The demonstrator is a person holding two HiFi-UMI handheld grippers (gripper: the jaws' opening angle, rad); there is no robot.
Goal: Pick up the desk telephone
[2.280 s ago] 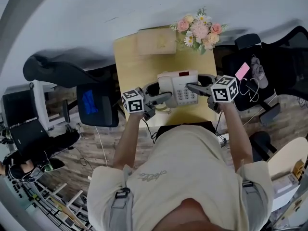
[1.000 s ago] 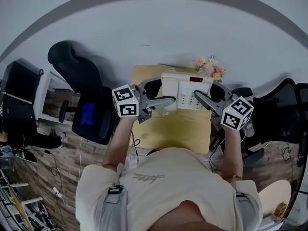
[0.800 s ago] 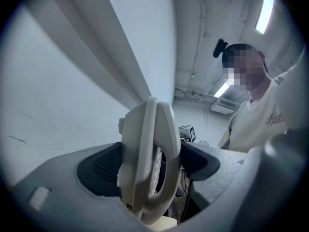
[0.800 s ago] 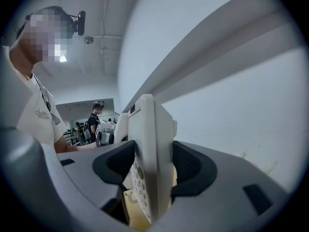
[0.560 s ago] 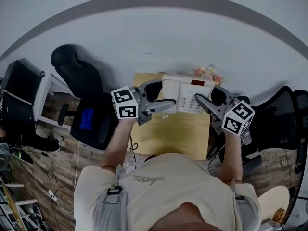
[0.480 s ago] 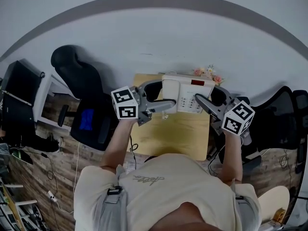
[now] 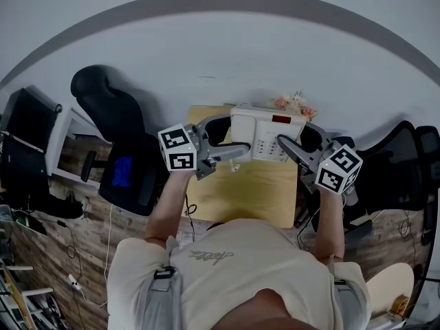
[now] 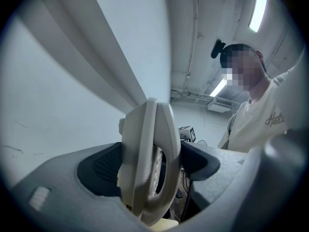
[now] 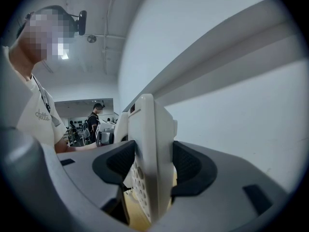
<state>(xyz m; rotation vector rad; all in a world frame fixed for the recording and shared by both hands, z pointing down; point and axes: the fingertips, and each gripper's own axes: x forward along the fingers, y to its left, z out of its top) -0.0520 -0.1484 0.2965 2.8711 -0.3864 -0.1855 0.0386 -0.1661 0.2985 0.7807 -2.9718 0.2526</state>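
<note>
The cream desk telephone (image 7: 265, 133), with its keypad and small red display facing up, hangs in the air above the wooden desk (image 7: 240, 191), held from both sides. My left gripper (image 7: 237, 133) is shut on its left, handset end. My right gripper (image 7: 292, 136) is shut on its right edge. In the left gripper view the telephone (image 8: 149, 158) stands edge-on, pinched between the dark pads of the left gripper (image 8: 150, 170). The right gripper view shows the same: the telephone (image 9: 149, 149) is clamped between the right gripper (image 9: 148, 167) pads, keypad side to the left.
A bunch of pink and white flowers (image 7: 294, 103) shows just behind the telephone at the desk's far edge. Black office chairs stand to the left (image 7: 110, 102) and right (image 7: 405, 163) of the desk, and a blue-seated chair (image 7: 127, 174) is close to its left side.
The telephone, earlier resting on the desk between both grippers, has been lifted off it and now hangs higher. Over the last half second it has barely moved.
</note>
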